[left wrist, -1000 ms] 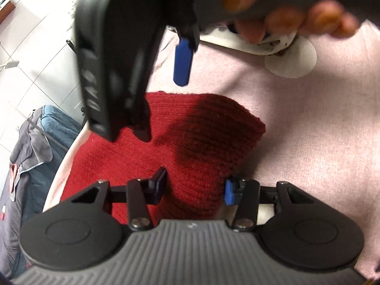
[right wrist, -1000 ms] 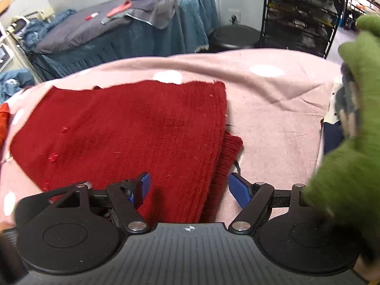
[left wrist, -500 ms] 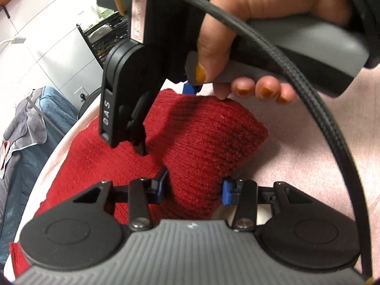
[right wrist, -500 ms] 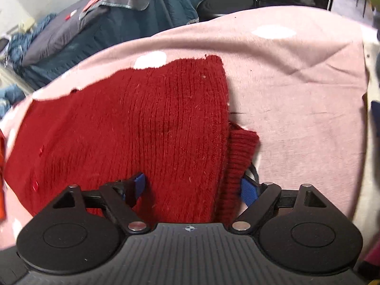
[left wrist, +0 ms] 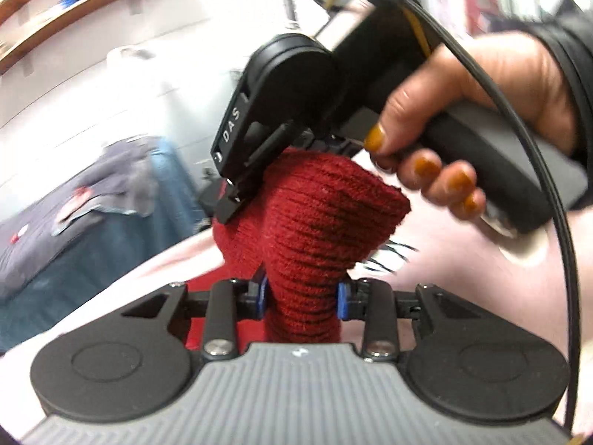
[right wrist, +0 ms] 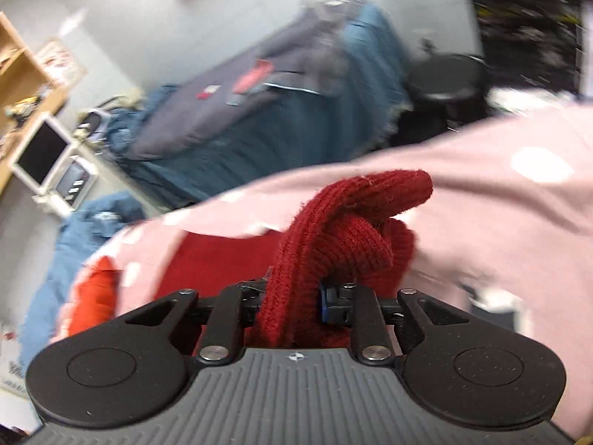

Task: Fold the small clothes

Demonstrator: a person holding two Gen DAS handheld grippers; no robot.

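Observation:
A dark red knitted garment (left wrist: 326, 222) is gathered into a raised bunch above the pink dotted cloth (left wrist: 463, 278). My left gripper (left wrist: 302, 296) has its blue pads pressed on the lower part of the bunch, with the jaws still closing. A hand with orange nails holds my right gripper (left wrist: 285, 163), which clamps the top of the same knit. In the right wrist view, my right gripper (right wrist: 292, 298) squeezes a thick fold of the red knit (right wrist: 333, 237), its jaws also closing. The rest of the garment lies flat below and is partly hidden.
The pink cloth (right wrist: 481, 193) covers the work surface. An orange-red garment (right wrist: 92, 293) lies at its left edge. Beyond stand a bed or table draped in blue and grey (right wrist: 278, 111), a black stool (right wrist: 444, 78) and a dark shelf rack (right wrist: 526, 18).
The red knit lay flat with both grippers' jaws around its edge. Both have since closed on it and risen, pulling the knit up into a bunch; the views tilted and blurred.

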